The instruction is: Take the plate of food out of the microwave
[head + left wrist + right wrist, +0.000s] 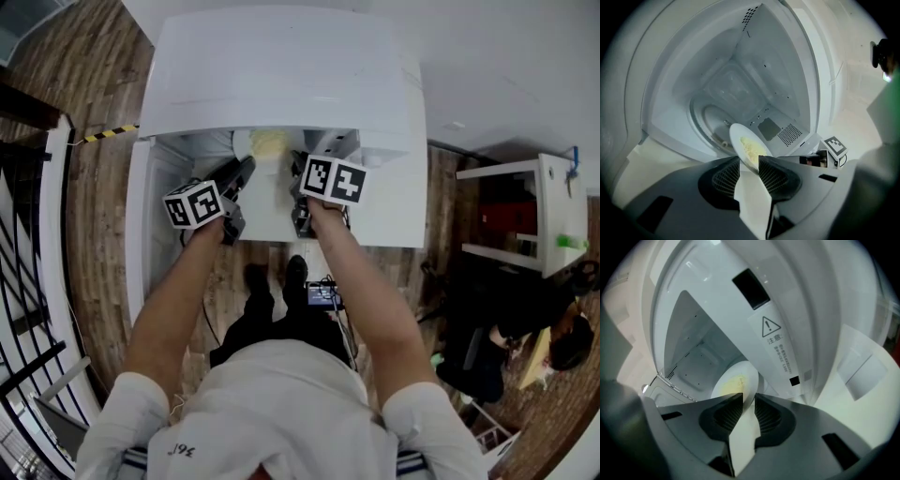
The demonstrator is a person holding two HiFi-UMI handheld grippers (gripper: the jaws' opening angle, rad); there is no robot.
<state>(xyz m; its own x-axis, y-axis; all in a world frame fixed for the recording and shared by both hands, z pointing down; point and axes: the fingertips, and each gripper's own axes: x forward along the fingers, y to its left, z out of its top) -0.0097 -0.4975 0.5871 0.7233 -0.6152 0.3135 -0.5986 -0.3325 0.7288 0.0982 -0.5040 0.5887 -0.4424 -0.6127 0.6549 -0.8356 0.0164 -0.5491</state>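
Wood-plank floor (103,84) extends to both sides of the left gripper's fingers (244,169). Well left of them: yellow-black striped tape (108,134) and a black railing (23,272). Well right: white wall (506,66) and a white shelf unit (525,216).

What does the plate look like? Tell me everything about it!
The plate is round, white and smooth, maybe ceramic, with a pile of pale yellow food in the middle. It is at the mouth of the open white microwave, tilted a little. The left gripper pinches its rim on one side and the right gripper pinches the other side, so it is held between them.
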